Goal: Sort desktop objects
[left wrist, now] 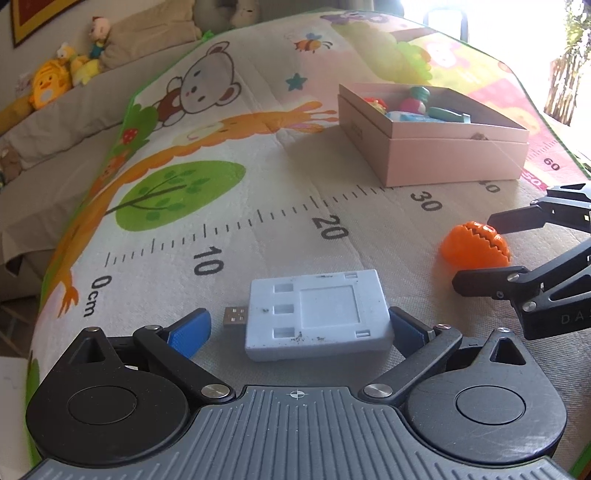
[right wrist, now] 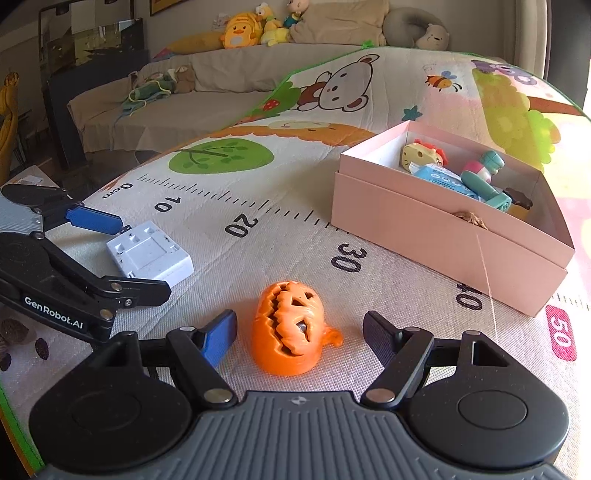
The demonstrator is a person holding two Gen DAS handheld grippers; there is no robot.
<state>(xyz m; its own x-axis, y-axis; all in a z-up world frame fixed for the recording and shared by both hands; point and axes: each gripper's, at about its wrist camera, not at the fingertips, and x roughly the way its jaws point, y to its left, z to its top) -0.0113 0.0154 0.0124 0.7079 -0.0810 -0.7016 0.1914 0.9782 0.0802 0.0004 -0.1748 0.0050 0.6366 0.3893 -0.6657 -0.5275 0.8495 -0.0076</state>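
Note:
A white USB charger block (left wrist: 317,317) lies flat on the printed play mat between the fingers of my open left gripper (left wrist: 299,326); the right finger sits close against its side, the left finger stands apart near the USB plug. The block also shows in the right wrist view (right wrist: 149,254). An orange jack-o'-lantern toy (right wrist: 290,328) lies on the mat between the fingers of my open right gripper (right wrist: 301,330), touching neither; it also shows in the left wrist view (left wrist: 476,245). A pink open box (right wrist: 443,221) holds several small toys.
The pink box (left wrist: 432,147) stands behind both objects near the ruler marks 30 to 50. The mat's green edge (right wrist: 11,424) runs along the left. A sofa with plush toys (right wrist: 255,29) is beyond the mat. A thin thread (right wrist: 487,280) hangs over the box front.

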